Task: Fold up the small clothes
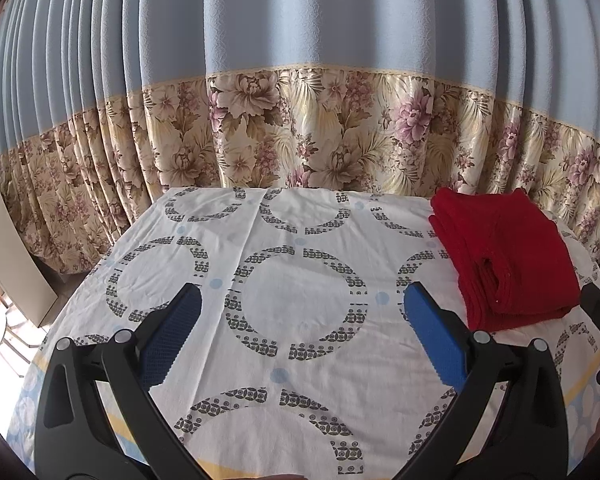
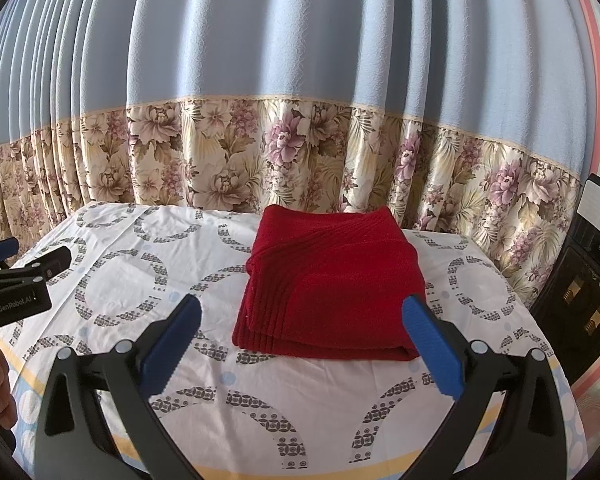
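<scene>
Patterned tablecloth (image 2: pixel 112 264) carries a red garment (image 2: pixel 332 284), apparently fully folded, so both the left gripper (image 1: pixel 300 316) and right gripper (image 2: pixel 300 320) hover spread, empty, short of it.

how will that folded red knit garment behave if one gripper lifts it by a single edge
The folded red ribbed knit garment would probably go floppy: its stacked layers look soft and loose at the edges, so lifting one edge may undo the fold. Pushed across the white circle-patterned cloth, it seems more likely to bunch or drag the cloth than slide. It won't roll.
</scene>
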`<state>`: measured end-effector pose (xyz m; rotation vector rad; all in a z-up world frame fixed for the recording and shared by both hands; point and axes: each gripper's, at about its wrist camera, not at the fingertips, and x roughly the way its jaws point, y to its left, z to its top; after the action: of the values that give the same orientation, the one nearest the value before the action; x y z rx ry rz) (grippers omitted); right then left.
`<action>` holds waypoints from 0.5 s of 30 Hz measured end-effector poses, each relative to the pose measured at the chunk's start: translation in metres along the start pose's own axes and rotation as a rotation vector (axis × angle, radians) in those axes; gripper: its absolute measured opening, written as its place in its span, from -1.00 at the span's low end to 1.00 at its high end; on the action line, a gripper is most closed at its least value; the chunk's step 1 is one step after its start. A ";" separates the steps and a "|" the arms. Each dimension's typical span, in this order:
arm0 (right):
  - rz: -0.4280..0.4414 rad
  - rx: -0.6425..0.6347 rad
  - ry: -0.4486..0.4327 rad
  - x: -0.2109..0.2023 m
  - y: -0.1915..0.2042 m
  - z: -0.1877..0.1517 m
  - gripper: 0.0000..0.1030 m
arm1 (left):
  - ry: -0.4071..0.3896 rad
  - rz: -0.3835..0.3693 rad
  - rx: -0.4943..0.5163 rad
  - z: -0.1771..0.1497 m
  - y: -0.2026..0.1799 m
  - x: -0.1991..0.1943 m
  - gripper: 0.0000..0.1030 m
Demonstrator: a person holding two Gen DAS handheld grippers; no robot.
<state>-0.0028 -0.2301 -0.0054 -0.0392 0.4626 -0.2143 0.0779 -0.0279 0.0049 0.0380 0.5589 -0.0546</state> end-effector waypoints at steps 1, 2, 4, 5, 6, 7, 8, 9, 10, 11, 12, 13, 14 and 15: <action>0.001 -0.001 0.000 -0.001 0.001 0.000 0.96 | 0.001 0.000 -0.001 0.000 0.001 0.000 0.94; 0.000 -0.001 -0.001 0.000 0.000 0.000 0.96 | 0.001 0.000 -0.002 0.000 0.001 0.000 0.94; 0.000 -0.002 -0.003 0.000 0.001 0.000 0.96 | 0.000 0.001 -0.001 0.000 0.000 0.000 0.94; 0.001 0.000 -0.001 0.000 0.000 0.000 0.96 | 0.000 0.002 -0.002 -0.001 0.000 0.000 0.94; 0.000 0.000 -0.002 0.000 0.001 0.000 0.96 | -0.001 0.001 -0.001 -0.001 0.000 0.000 0.94; 0.000 0.000 -0.001 0.001 0.000 0.000 0.96 | -0.001 0.002 0.000 -0.002 0.000 0.000 0.94; 0.000 -0.002 -0.003 0.000 0.001 0.000 0.96 | 0.000 0.001 -0.002 -0.001 0.000 0.000 0.94; 0.000 -0.002 -0.002 0.001 0.000 0.000 0.96 | 0.002 -0.001 -0.002 -0.001 0.000 0.000 0.94; 0.000 -0.001 -0.002 0.000 0.001 0.000 0.96 | 0.002 -0.001 -0.001 -0.001 0.000 0.000 0.94; 0.001 -0.002 -0.003 0.000 0.001 0.000 0.96 | 0.000 0.001 0.000 -0.001 -0.001 0.000 0.94; 0.000 -0.002 -0.004 0.000 0.001 0.000 0.96 | -0.001 0.002 0.001 -0.002 -0.001 0.000 0.94; -0.002 -0.003 -0.004 0.000 0.001 0.000 0.96 | 0.000 0.001 0.002 -0.002 -0.001 0.000 0.94; -0.001 -0.003 -0.003 0.000 0.000 0.000 0.96 | 0.001 0.001 0.001 -0.002 -0.001 0.000 0.94; 0.000 -0.001 -0.002 0.000 0.001 0.000 0.96 | 0.001 0.001 0.001 -0.002 -0.001 0.000 0.94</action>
<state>-0.0029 -0.2294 -0.0054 -0.0399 0.4611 -0.2137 0.0771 -0.0289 0.0028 0.0393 0.5600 -0.0542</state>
